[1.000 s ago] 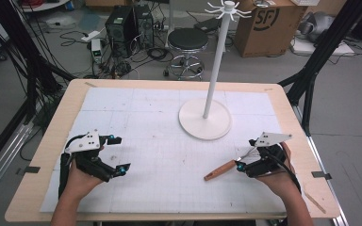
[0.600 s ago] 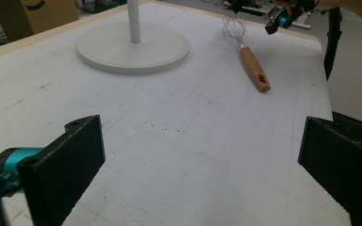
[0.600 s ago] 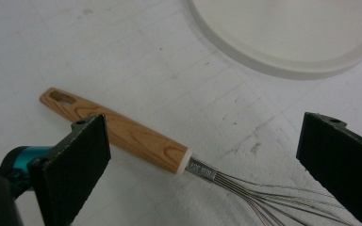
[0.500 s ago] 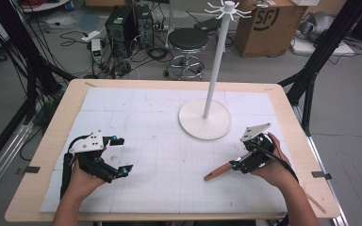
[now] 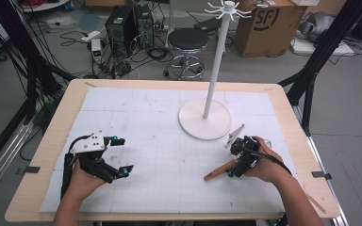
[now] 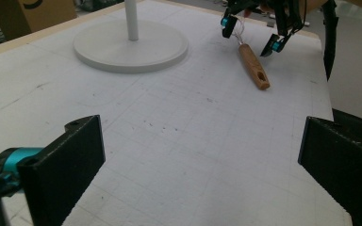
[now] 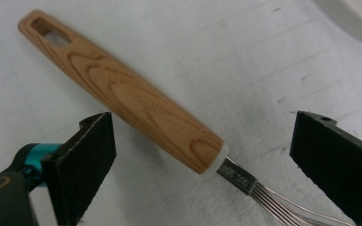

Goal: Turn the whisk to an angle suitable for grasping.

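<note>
A whisk with a wooden handle (image 5: 218, 171) (image 6: 253, 66) (image 7: 132, 99) lies flat on the white gridded mat, its thin wires (image 7: 273, 202) running under my right gripper. My right gripper (image 5: 232, 159) (image 6: 250, 33) (image 7: 202, 160) hovers over the neck of the whisk with one jaw on each side. The jaws have just been closing a little, but they stand open and clear of the handle. At the left of the mat my left gripper (image 5: 124, 154) (image 6: 200, 155) is open with nothing between its jaws.
A white stand with a round base (image 5: 204, 118) (image 6: 131, 44) and a tall pole (image 5: 214, 61) topped by hooks rises at the back middle of the mat. Beyond the table are a stool (image 5: 188, 40), a cardboard box (image 5: 268, 23), and cables on the floor.
My right gripper has moved left and slightly down onto the whisk, so its jaws now straddle the neck. The whisk and my left gripper have stayed put.
</note>
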The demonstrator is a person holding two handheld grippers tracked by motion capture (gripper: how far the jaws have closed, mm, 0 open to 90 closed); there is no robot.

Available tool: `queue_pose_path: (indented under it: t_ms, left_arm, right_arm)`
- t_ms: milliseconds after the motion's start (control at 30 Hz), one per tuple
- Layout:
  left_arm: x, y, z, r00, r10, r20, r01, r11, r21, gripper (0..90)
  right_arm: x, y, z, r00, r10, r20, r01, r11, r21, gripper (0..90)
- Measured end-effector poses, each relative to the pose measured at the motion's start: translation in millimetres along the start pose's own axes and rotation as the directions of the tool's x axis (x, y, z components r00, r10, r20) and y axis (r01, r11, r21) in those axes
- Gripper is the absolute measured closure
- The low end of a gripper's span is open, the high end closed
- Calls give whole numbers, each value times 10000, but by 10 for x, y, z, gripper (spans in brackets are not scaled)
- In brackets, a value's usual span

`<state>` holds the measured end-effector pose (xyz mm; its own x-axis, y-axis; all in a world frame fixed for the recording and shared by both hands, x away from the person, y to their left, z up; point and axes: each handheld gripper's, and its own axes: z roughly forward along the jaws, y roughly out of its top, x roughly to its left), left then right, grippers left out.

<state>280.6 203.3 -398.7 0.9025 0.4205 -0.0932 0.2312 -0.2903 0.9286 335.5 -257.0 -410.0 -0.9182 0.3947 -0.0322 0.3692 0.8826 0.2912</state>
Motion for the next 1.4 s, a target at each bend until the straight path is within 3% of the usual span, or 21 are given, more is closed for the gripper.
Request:
queue_pose_path:
  t_ms: [67,167,267,400,600,733,933,1000,1133,1300,1400]
  left_arm:
    - [-1,-2,5,10000,-17,11,17,10000,32,17]
    - [-1,-4,11,10000,3,4,-3,10000,63,17]
    - [-3,-5,13,10000,-12,15,12,10000,66,17]
    - [-2,-5,16,10000,37,25,-37,9999,102,17]
    - [-7,-3,21,10000,49,-3,-49,9999,113,17]
    - [-9,-3,19,10000,40,12,-40,9999,103,17]
    - [-10,-3,23,10000,71,51,-72,9999,112,17]
    - [-11,-2,22,10000,70,33,-70,9999,92,17]
    - [-13,-3,22,10000,40,48,-41,10000,88,17]
    - [-12,-3,25,9999,82,67,-83,9998,154,17]
    - [-15,-2,25,10000,75,45,-76,9999,140,17]
  right_arm:
    - [9,27,22,9995,-325,-60,327,9990,317,160]
    - [28,61,36,9981,-569,-251,580,9973,458,199]
    - [21,72,70,9951,-761,-637,807,9941,720,304]
    - [2,60,61,9946,-705,-766,768,9936,834,403]
    - [26,67,46,9943,-837,-666,898,9915,940,483]
    - [33,71,27,9944,-832,-652,895,9910,992,627]
    - [43,73,27,9956,-679,-646,743,9920,1023,629]
    - [34,61,21,9961,-572,-673,631,9939,901,557]
    - [19,48,-13,9953,-458,-848,508,9970,579,534]
    - [2,40,-3,9958,-334,-847,387,9974,612,539]
    - [1,47,34,9965,-186,-810,245,9970,731,598]
